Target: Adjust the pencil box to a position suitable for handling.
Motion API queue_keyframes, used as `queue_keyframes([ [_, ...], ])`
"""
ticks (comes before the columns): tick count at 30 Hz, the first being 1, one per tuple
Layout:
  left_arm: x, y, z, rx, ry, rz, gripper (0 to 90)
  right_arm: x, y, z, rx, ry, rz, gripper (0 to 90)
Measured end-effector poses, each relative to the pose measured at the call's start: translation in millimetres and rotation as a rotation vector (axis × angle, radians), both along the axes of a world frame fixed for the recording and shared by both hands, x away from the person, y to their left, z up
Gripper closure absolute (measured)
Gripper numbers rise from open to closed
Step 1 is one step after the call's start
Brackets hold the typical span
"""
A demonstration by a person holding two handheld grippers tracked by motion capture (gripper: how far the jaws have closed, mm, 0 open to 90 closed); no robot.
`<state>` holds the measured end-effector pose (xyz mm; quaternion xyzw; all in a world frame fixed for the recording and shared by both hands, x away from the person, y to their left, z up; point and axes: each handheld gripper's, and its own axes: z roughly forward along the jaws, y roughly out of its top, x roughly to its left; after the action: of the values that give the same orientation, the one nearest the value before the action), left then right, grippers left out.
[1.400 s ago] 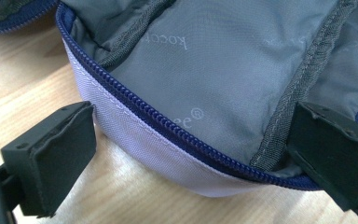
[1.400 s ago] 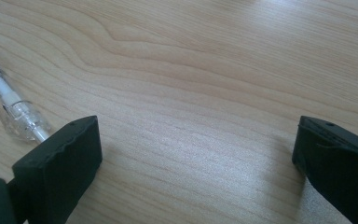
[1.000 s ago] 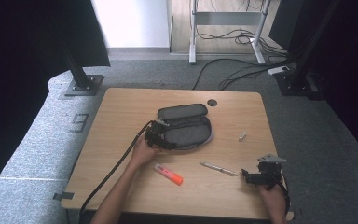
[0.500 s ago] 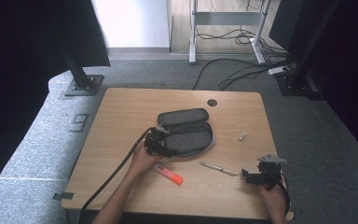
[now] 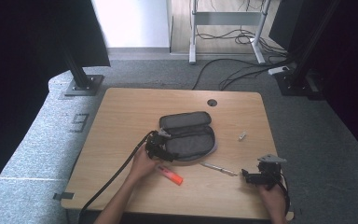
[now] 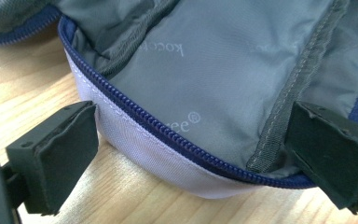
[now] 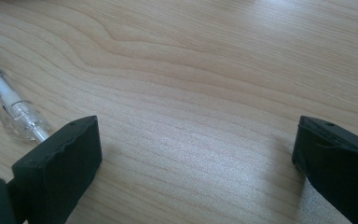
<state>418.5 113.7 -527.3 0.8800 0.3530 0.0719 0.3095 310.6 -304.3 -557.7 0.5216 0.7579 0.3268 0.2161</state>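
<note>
Your left gripper (image 5: 161, 148) sits at the 8 o'clock edge of the open pencil case (image 5: 189, 135), jaws spread wide apart with the case's rounded end between them. In the left gripper view the case (image 6: 205, 79) lies with its grey lining up, the blue zipper (image 6: 168, 128) curving between the 2 jaws; the jaw at 3 o'clock rests against the lining by the seam, the jaw at 9 o'clock stands on the wood just beside the case wall, and I cannot tell if it touches. The case lies near the middle of the counter (image 5: 121, 116), lid flap folded back toward 12 o'clock. Your right gripper (image 5: 251, 177) hovers low over the counter at about 4 o'clock from the case, well apart from it, jaws open and holding nothing; in the right gripper view bare wood (image 7: 205, 93) lies between them. A clear pen (image 5: 218, 167) lies between the case and your right gripper, its tip (image 7: 14, 109) just beside that gripper's 9 o'clock jaw. An orange marker (image 5: 170, 173) lies at 6 o'clock from the case, just beside your left hand (image 5: 142, 164). A small white object (image 5: 242, 136), too small to identify, lies at 3 o'clock from the case.
</note>
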Motion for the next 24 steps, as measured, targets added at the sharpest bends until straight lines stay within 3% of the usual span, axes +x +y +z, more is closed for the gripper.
queue_keyframes([
  [12, -2.6, 13.6, 23.5, -0.048, -0.052, 0.028, 2.7, 0.0, 0.0, 0.0, 0.0, 0.0, 0.0, 1.2],
  [24, -10.9, 36.9, 43.2, -0.043, -0.092, 0.053, 1.3, 0.0, 0.0, 0.0, 0.0, 0.0, 0.0, 1.2],
])
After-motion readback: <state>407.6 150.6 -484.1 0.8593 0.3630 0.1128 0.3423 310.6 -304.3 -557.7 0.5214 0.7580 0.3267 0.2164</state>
